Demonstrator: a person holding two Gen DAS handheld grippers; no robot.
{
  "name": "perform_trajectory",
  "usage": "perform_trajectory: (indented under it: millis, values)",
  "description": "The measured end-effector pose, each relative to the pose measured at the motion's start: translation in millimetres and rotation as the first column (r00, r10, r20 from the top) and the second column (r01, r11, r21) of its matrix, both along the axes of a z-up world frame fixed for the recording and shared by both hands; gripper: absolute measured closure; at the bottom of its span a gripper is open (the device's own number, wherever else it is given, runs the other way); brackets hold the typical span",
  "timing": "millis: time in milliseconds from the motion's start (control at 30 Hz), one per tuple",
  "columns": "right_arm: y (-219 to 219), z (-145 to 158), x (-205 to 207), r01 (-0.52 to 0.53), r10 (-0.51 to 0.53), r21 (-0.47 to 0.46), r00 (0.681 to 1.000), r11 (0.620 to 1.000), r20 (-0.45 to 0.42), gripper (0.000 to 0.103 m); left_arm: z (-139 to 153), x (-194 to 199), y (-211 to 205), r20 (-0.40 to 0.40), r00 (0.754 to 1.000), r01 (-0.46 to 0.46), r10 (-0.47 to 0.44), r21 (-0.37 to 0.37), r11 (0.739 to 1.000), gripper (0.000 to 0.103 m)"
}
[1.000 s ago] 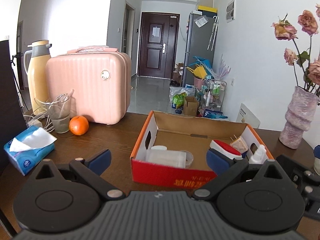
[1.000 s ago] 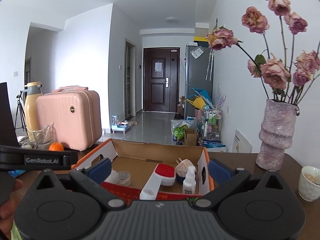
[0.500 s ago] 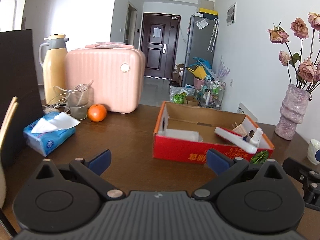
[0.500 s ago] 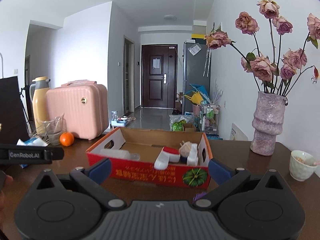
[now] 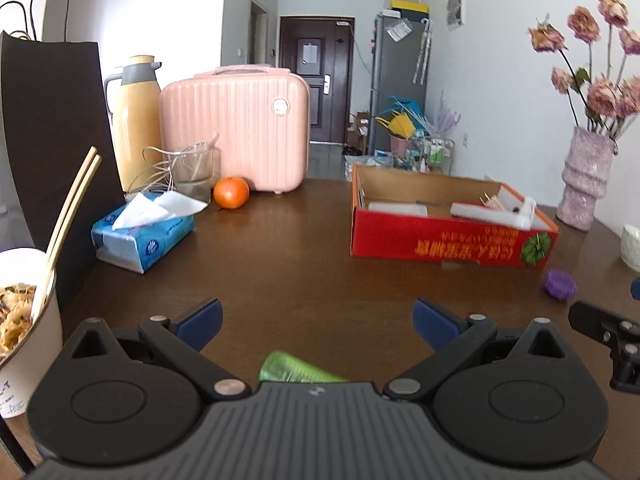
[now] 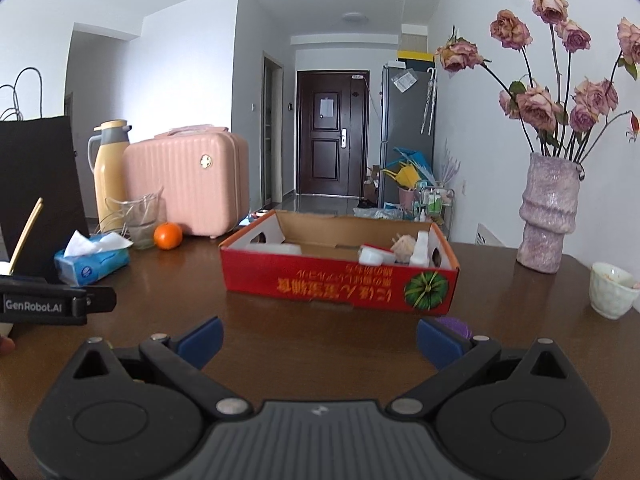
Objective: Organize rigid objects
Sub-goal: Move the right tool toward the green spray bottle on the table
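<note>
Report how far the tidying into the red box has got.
Done: the red box already holds several white items, including a small white bottle. In hand: nothing; the left gripper and right gripper are both open and empty. Left: a purple object and a green object lie loose on the table.

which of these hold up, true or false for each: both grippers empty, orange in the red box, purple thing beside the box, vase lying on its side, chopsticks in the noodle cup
1. Left gripper and right gripper are open and empty. True.
2. The round orange fruit lies inside the red cardboard box. False: it sits on the table by the pink ribbed suitcase.
3. A small purple object lies on the table outside the box. True.
4. The lilac ceramic vase lies tipped over. False: it stands upright.
5. Wooden chopsticks stand in the white noodle cup. True.
</note>
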State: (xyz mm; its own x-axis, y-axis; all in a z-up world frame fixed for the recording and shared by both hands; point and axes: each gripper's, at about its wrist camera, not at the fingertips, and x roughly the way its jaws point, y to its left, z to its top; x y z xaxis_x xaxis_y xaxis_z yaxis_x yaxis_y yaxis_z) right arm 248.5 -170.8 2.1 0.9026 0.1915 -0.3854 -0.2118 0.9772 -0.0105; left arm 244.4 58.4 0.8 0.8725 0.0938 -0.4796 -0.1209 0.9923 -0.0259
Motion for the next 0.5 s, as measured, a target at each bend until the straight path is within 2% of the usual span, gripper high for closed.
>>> perform_trajectory:
  millis: [233, 500]
  values:
    - [6.6, -9.1, -8.7, -0.002, 0.002, -0.009, 1.000, 1.000, -0.028, 0.000, -12.4, -12.2, 9.5, -0.020, 1.000, 0.024, -0.024, 0.009, 1.000, 0.000]
    - [31.5, -18.9, -3.1, -0.101, 0.101, -0.001, 0.992, 0.995, -0.078, 0.000, -23.7, -21.6, 33.3, -0.048, 0.999, 0.001, -0.001, 0.007, 1.000, 0.000]
